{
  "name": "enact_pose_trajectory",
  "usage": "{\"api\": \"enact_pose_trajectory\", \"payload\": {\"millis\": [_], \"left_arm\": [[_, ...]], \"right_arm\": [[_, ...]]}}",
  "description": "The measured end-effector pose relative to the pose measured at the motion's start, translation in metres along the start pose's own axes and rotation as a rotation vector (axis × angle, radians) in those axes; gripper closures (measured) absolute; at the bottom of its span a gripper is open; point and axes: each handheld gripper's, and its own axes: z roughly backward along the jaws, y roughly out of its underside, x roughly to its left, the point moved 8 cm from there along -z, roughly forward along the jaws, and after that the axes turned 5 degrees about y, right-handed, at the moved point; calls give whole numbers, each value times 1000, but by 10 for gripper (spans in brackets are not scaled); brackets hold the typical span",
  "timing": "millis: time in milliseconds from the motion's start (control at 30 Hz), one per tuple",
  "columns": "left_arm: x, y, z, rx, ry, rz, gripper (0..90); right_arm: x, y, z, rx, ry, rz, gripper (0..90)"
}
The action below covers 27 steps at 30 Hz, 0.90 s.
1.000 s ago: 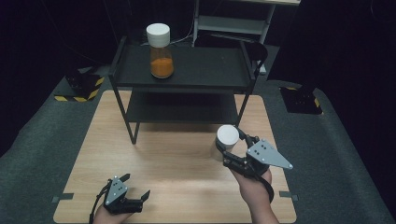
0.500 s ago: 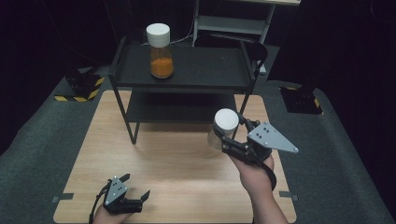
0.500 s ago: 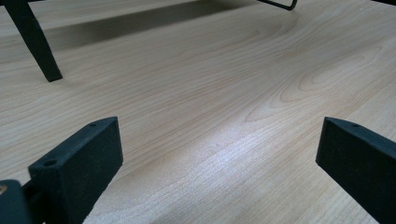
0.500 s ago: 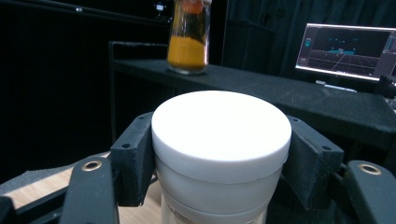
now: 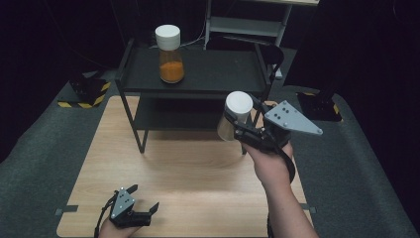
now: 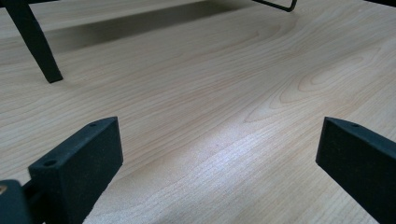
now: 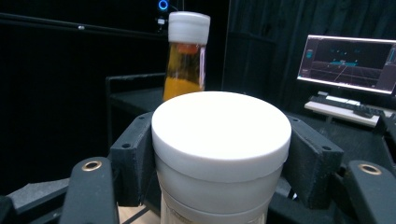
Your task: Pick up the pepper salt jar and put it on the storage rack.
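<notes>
The right gripper (image 5: 237, 126) is clamped on a white-lidded jar (image 5: 235, 116), its jaws pressing on opposite sides just under the lid. The jar is held upright in the air, clear of the wooden table (image 5: 188, 173), in front of the right end of the black shelf rack (image 5: 213, 74) and about level with the rack's upper shelf. In the right gripper view the lid of the held jar (image 7: 219, 128) sits between the two black jaws.

The left gripper (image 5: 141, 206) rests low near the front left edge of the table, well apart from the held jar, with its jaws spread wide and nothing between them. The left gripper view shows bare wood grain between the two jaws and one leg of the rack (image 6: 35, 44) farther off.

The rack stands at the far part of the table. On the left part of its upper shelf stands a second jar with orange contents (image 5: 170, 54), upright, white-lidded, and well apart from the held jar. A lit monitor (image 7: 348, 63) is visible in the right gripper view, at the right in the background.
</notes>
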Motion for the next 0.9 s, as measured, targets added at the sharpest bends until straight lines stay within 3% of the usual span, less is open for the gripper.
{"api": "enact_pose_trajectory", "payload": {"millis": [600, 900], "left_arm": [[-1, -1, 0, 8, 7, -21, 9], [0, 0, 0, 3, 13, -18, 9]], "right_arm": [[-9, -51, -25, -19, 51, 32, 338], [-14, -66, -47, -15, 68, -2, 338]]}}
